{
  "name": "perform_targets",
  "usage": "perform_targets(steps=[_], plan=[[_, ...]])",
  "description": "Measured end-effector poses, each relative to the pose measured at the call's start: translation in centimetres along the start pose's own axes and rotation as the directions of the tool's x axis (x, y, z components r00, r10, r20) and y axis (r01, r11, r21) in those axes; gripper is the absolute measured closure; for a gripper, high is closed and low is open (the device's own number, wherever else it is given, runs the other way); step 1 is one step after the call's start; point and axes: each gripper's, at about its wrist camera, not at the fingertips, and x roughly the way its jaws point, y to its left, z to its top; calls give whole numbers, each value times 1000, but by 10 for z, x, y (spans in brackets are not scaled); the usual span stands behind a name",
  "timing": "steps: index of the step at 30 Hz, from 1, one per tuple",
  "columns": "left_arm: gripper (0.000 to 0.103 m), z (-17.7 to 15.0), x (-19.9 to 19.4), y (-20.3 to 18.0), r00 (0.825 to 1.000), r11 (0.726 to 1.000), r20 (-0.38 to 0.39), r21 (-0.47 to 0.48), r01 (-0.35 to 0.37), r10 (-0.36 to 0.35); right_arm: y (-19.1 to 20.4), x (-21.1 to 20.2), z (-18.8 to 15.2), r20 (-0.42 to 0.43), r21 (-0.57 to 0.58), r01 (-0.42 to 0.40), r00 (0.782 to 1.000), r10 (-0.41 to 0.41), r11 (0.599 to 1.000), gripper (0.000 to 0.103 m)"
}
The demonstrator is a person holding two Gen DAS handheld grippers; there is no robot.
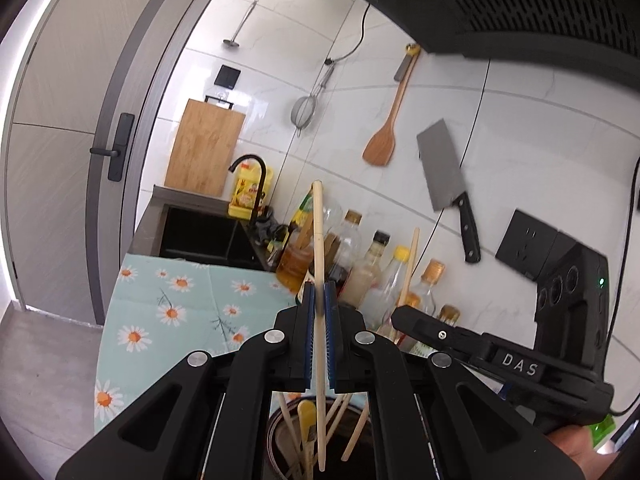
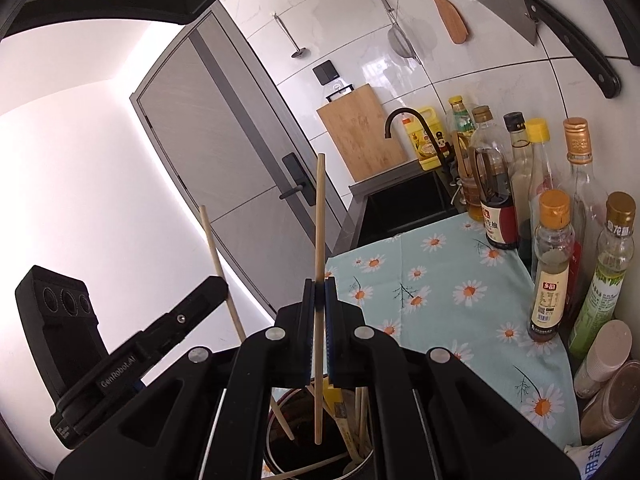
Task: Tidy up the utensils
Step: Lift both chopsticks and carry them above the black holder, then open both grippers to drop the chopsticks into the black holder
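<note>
You are holding chopstick [image 1: 319, 240] in left gripper [image 1: 319, 292], chopstick [image 2: 320, 216] in right gripper [image 2: 319, 286]; jaws pinching narrow; lower tips straight into holder [image 2: 276, 440] before releasing.

Utensil holder [image 2: 280, 446] base hidden behind jaws.

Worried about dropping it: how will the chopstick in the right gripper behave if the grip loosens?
The chopstick looks thin, stiff and light. Held upright in the right gripper, its smooth round shaft would probably slide down into the dark holder.
</note>
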Motion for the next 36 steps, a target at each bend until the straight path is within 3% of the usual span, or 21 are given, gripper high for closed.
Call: perform_targets(steps=[9,24,28,31,34,36], plan=[[99,-22,9,2,998,999,-61,26,-21,23,1,3,-16,-40,-11,25,999,-26,1000,97],[98,-34,1,-2,995,999,-96,30,-38,41,4,-2,-27,-52,-47,69,996,-72,996,97],[97,-33,-3,-4,993,999,-105,27,-42,45,6,-6,-29,-58,-46,64,996,-67,997,86],[97,-33,-8,-5,993,999,-106,24,-45,47,8,-12,-28,-52,-42,62,997,-64,997,85],[81,-32,-16,-6,994,999,-97,17,-41,43,9,-20,-27,-44,-36,65,997,-66,997,82],[79,-32,-23,-6,996,1000,-90,9,-29,30,9,-29,-27,-39,-31,62,997,-63,998,81]])
